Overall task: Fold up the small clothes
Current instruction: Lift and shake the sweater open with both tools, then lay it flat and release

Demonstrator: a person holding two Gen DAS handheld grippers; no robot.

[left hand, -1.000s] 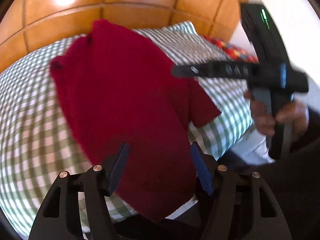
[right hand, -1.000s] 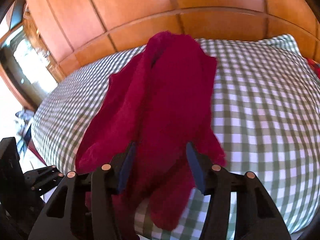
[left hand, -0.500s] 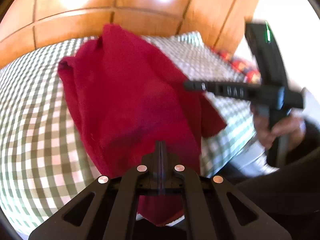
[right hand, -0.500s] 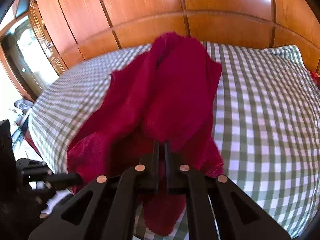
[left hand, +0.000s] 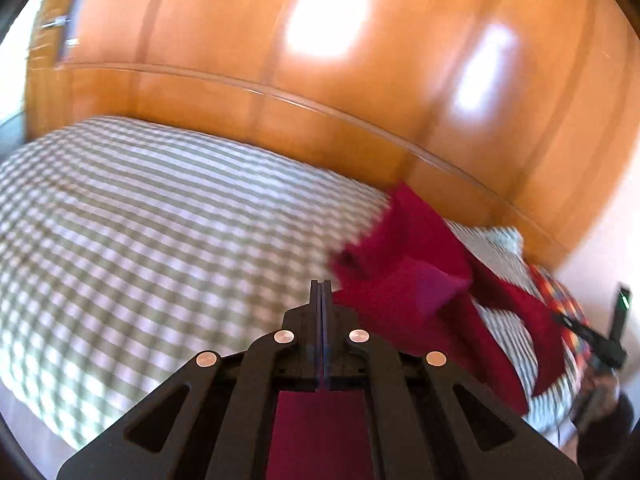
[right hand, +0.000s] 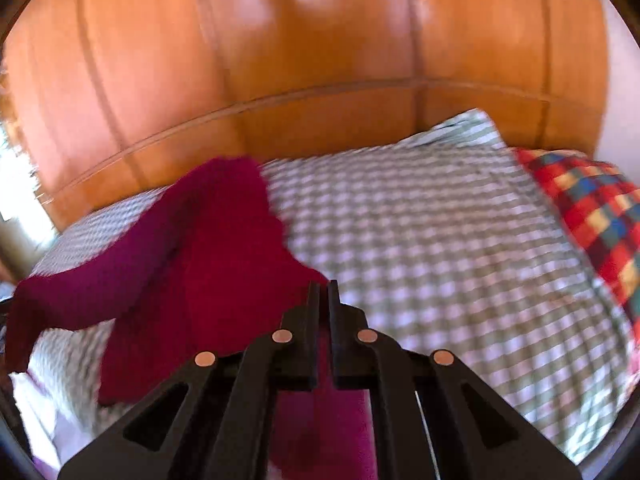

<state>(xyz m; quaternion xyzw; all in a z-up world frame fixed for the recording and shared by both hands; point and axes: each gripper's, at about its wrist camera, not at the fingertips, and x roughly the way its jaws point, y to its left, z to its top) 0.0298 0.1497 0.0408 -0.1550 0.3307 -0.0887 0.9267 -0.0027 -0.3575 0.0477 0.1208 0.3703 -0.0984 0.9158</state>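
Now my left gripper [left hand: 321, 292] and right gripper [right hand: 323, 294] are both clamped on the red cloth [right hand: 208, 264], which stretches between them above the checked bed [right hand: 440, 240], with a plaid pillow [right hand: 592, 216] at the right.

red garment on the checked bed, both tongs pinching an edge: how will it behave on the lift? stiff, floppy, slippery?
Probably floppy: the red garment sags and drapes between the pinch points rather than holding shape. Likely light, since the left tongs and right tongs carry it by thin edges. The knit-looking surface suggests it won't slip easily, though blur limits certainty.
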